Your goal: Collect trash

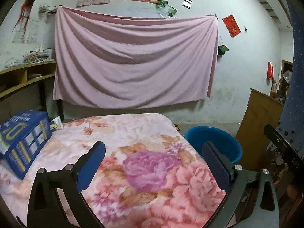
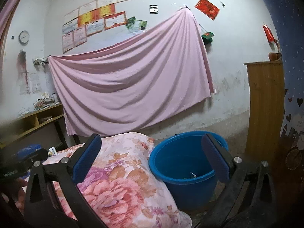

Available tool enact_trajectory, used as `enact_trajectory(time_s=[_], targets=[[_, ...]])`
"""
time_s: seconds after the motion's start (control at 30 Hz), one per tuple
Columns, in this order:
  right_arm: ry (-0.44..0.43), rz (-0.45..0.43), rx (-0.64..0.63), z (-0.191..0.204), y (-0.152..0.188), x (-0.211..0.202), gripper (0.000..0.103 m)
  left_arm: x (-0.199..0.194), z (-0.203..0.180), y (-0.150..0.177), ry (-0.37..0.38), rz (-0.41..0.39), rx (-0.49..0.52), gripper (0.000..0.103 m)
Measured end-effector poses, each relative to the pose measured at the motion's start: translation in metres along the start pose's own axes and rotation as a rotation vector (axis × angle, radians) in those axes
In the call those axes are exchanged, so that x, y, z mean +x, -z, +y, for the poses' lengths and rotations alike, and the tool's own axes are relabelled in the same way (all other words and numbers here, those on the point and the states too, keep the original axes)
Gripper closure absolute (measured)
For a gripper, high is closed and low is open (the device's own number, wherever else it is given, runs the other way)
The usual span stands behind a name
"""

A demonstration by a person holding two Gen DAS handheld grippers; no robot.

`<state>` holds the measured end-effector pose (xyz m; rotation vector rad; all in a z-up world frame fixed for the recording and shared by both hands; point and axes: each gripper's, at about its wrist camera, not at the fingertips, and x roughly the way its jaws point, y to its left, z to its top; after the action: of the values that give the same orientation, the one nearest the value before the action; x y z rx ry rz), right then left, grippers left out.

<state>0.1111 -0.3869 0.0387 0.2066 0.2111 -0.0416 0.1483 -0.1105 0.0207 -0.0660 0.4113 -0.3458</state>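
Observation:
A blue plastic bucket (image 2: 182, 172) stands on the floor at the right of the floral blanket (image 2: 121, 186); a small scrap (image 2: 192, 175) lies in its bottom. The bucket also shows in the left wrist view (image 1: 214, 138), partly behind a finger. My left gripper (image 1: 154, 159) is open and empty above the floral blanket (image 1: 133, 152). My right gripper (image 2: 152, 155) is open and empty, over the blanket's edge and the bucket. A blue printed box (image 1: 22, 140) and a small white packet (image 1: 57, 123) lie at the blanket's far left.
A pink sheet (image 1: 133, 60) hangs on the back wall. A wooden shelf (image 1: 20, 76) with papers stands at the left. A wooden cabinet (image 2: 264, 110) stands right of the bucket. A blue patterned curtain (image 2: 292, 57) hangs at the far right.

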Motion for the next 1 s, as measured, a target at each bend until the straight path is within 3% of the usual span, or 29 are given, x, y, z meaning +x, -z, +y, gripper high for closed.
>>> enact_trajectory(time_s=[0.57, 1.0], targets=[[-0.002, 0.050, -0.069, 0.039, 0.039, -0.041, 0.000, -0.056, 0.023, 0.048, -0.103, -0.059, 0.005, 0.003], [0.016, 0.052, -0.099, 0.040, 0.045, -0.043, 0.000, -0.060, 0.030, 0.058, -0.119, -0.061, -0.022, 0.003]])
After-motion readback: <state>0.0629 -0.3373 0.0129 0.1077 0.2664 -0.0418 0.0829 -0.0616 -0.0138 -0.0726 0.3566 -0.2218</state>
